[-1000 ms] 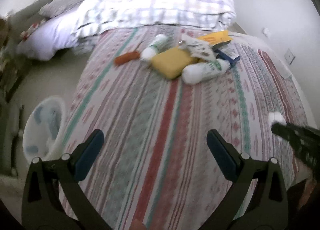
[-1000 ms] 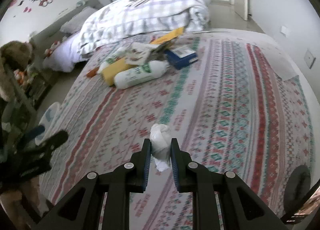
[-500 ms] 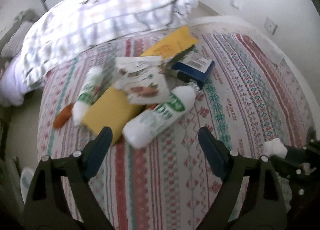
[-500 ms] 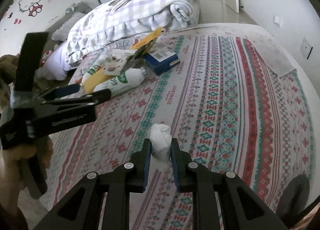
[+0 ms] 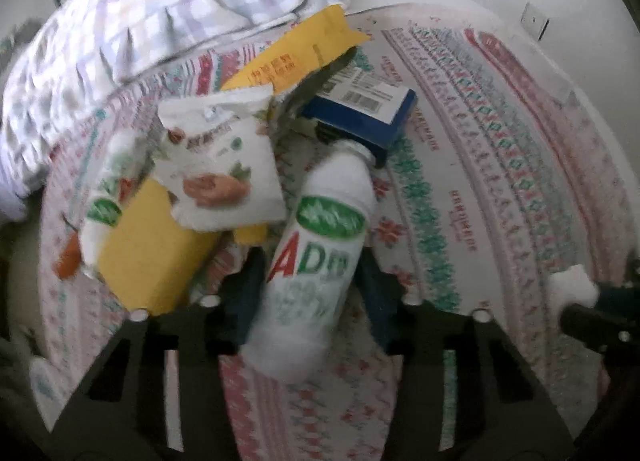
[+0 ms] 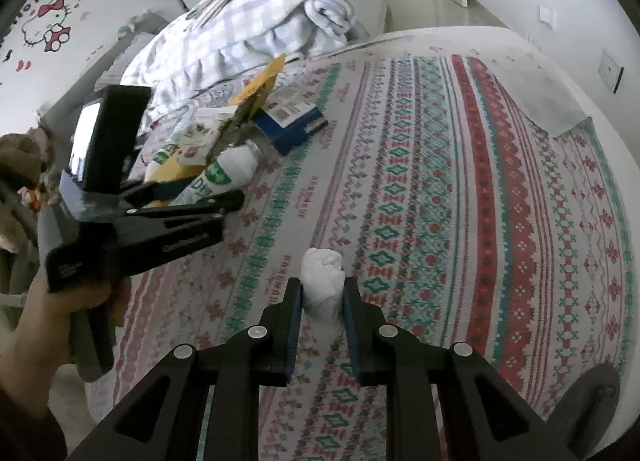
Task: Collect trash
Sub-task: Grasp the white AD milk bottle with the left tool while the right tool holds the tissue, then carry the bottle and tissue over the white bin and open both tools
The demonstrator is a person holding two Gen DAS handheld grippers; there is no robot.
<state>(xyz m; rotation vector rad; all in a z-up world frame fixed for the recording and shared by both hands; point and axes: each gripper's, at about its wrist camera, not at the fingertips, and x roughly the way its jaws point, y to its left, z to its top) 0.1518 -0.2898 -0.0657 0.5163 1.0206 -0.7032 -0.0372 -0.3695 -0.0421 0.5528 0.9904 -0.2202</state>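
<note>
With the right gripper (image 6: 322, 297) clamped on a crumpled white tissue wad (image 6: 322, 277), the left gripper (image 5: 310, 293), jaws closing around the lying white plastic bottle with green label (image 5: 320, 249), should squeeze its mid-body squarely before lifting.

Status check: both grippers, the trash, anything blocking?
Right gripper shut on tissue wad. Left gripper closing around white bottle. Yellow packet and blue box crowd the bottle.

Large letters "AD", the A in red and the D in green, are being shown on the white bottle (image 5: 316, 257) under a green oval label. "KITTY" is being displayed in dark letters on the wall sticker (image 6: 50, 17). Barcodes are being shown on the blue box (image 5: 360, 109), their digits too blurred to be read.
</note>
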